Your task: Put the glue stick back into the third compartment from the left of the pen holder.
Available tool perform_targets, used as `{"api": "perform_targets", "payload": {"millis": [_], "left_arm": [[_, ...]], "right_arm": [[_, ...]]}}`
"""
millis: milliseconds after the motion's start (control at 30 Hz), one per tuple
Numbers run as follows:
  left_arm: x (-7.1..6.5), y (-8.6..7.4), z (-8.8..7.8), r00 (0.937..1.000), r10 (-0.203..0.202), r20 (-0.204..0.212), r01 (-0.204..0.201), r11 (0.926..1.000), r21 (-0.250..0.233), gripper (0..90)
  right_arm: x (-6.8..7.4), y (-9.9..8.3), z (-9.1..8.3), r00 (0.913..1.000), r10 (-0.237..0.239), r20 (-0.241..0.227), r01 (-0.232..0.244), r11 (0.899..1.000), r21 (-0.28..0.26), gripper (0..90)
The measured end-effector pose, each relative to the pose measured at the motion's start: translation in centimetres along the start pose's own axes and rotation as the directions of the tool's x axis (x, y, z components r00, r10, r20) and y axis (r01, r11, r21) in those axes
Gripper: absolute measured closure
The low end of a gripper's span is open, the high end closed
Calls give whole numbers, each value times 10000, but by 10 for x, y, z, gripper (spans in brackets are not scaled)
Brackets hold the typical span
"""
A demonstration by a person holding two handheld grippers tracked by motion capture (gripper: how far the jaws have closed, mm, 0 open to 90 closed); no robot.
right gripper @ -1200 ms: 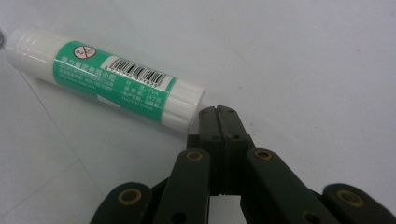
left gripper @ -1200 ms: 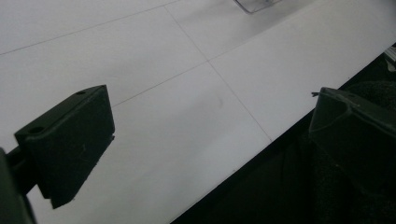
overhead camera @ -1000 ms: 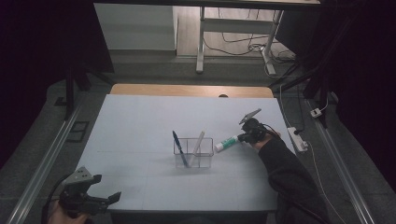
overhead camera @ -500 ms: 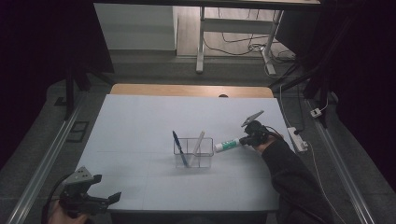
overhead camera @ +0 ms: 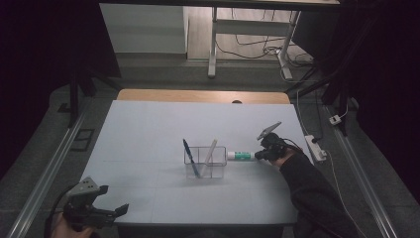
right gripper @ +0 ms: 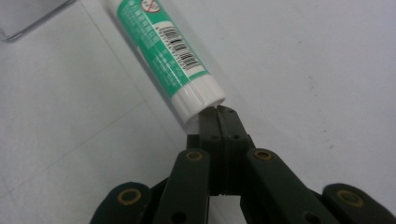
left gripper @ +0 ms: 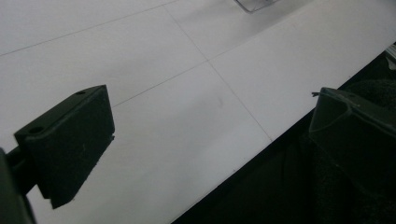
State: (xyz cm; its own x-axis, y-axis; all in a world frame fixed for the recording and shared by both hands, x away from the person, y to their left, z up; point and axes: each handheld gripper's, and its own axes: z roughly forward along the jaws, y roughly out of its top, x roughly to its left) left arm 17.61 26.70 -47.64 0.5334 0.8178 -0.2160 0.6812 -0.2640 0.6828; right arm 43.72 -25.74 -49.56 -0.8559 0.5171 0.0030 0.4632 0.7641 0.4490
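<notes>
Right of the clear organizer (overhead camera: 205,162), a glue stick (overhead camera: 241,155) lies flat on the white table (overhead camera: 148,129), its far end just beside the organizer's wall. The right claw (overhead camera: 262,155) sits at the stick's near end with its jaws pressed together, tips touching the white cap (right gripper: 198,100); it grips nothing, so it looks to be nudging the stick rather than holding it. The left claw (overhead camera: 119,210) hangs wide open over the table's near left edge, holding nothing, well apart from the work. A blue pen (overhead camera: 190,156) and a pale stick (overhead camera: 208,156) already lean inside the organizer. Judging by this, two items are stowed and the glue stick remains: it has yet to be gripped, lifted and dropped into a compartment.
</notes>
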Motion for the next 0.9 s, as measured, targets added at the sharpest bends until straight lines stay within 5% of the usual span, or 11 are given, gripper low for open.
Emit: {"api": "perform_targets", "payload": {"millis": [900], "left_arm": [[0,0,0,10000,16,-21,-16,10000,20,4]], "right_arm": [[27,-14,-9,9978,143,-653,-145,9999,-24,897]]}}
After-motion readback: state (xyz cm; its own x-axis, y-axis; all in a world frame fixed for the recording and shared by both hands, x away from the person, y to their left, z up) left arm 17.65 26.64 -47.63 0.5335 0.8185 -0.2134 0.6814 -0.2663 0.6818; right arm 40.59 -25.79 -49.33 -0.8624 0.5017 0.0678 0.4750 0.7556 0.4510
